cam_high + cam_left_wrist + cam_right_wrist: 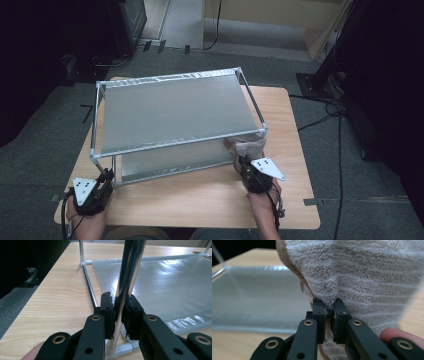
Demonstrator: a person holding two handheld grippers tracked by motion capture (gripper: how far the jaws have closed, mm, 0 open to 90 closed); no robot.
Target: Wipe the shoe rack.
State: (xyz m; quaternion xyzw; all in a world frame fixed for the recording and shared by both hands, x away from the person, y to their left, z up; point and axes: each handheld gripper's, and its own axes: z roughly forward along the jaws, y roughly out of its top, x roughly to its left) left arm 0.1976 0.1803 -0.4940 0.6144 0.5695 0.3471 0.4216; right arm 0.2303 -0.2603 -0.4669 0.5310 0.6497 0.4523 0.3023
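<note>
At the left of the high view, the left gripper (104,178), black with a grey three-cornered plate on top, sits at the near left corner of a two-tier rack (175,112) of thin silver metal tubes with grey woven-plastic shelf sheets, which stands on a light wooden table (200,200) with rounded corners. In the left gripper view that left gripper (121,315) is clenched on the rack's shiny upright metal post (128,277), the pads pressing on the tube from both sides just above the white plastic corner joint (117,347) at the foot, while the lower grey sheet (162,282) spreads away to the right and a thin dark bottom rail (88,287) runs off toward the far corner. The person's left hand (87,220) wraps the tool at the table's near edge. Further right in the high view, the upper shelf sheet lies flat and bare between its tubes, with the lower shelf visible beneath it. At the rack's near right corner a beige-and-grey terry towel (247,147) with a tan edge is bunched under the top rail, just beside the corner post. The right gripper (243,162) points up into it; in the right gripper view the right gripper (327,307) is grasping a fold of the towel (367,277), the jaws pinched together on the fluffy cloth, which hangs above and around them in front of the lower shelf.
</note>
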